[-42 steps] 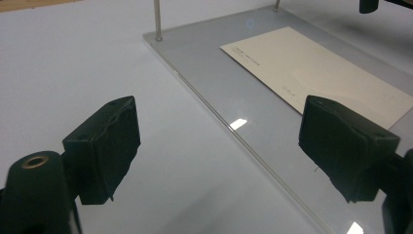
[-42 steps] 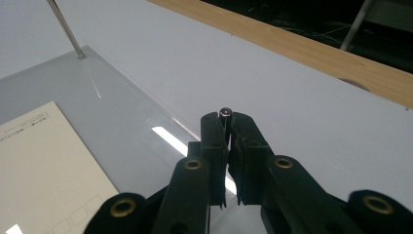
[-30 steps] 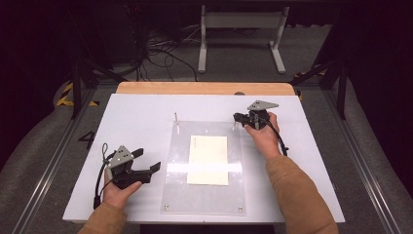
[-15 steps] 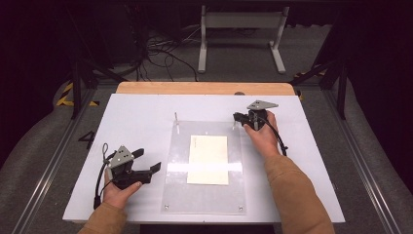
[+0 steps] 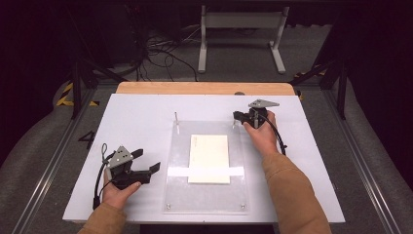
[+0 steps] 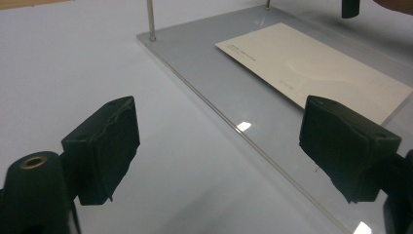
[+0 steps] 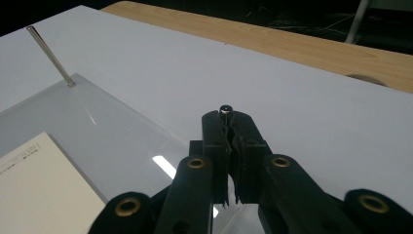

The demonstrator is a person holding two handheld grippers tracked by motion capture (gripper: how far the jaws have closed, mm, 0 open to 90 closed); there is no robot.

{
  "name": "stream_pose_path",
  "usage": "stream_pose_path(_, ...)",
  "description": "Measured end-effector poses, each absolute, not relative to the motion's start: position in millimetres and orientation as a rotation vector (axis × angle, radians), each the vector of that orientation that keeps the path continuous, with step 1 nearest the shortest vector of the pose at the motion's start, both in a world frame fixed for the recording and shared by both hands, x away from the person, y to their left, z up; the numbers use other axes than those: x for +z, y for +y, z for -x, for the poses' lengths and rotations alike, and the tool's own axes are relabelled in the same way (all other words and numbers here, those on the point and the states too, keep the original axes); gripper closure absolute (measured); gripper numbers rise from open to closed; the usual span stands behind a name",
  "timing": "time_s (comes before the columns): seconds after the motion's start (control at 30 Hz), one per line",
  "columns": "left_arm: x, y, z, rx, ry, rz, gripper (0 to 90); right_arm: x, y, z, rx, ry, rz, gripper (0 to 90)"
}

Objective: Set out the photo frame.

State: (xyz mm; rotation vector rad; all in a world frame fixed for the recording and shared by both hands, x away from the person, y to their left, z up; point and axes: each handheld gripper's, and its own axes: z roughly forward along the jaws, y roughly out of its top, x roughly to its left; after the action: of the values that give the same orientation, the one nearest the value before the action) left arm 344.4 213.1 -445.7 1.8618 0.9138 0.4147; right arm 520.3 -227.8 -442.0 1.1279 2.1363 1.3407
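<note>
A clear acrylic plate (image 5: 204,195) lies on the white table, with a cream card (image 5: 209,158) flat on its middle. A thin metal pin (image 5: 176,119) stands upright at the plate's far left corner. My right gripper (image 5: 238,117) is at the far right corner, shut on the second pin. In the right gripper view the pin's top (image 7: 225,108) pokes out between the closed jaws of my right gripper (image 7: 233,126). My left gripper (image 5: 146,160) rests just left of the plate, open and holding nothing. In the left gripper view my left gripper (image 6: 219,126) looks across the plate's edge toward the card (image 6: 311,68).
The white board (image 5: 131,117) sits on a wooden tabletop (image 5: 204,87) whose strip shows at the far edge. Beyond it are a white stand (image 5: 241,29) and cables on the floor. Bare white surface lies left and right of the plate.
</note>
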Motion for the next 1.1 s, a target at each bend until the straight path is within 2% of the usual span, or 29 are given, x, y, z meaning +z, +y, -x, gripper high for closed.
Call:
stream_pose_path(0.63,-445.0,219.1,-335.2,0.435,0.903,-1.868,13.3,-441.5,-230.2,-535.0,1.395,2.144,-1.249,85.6)
stream_pose_path(1.1,-442.2,226.9,-321.7,0.455,0.825,-1.862,8.8,-445.7,-233.3,-541.5,1.466,2.119,-1.311,85.7)
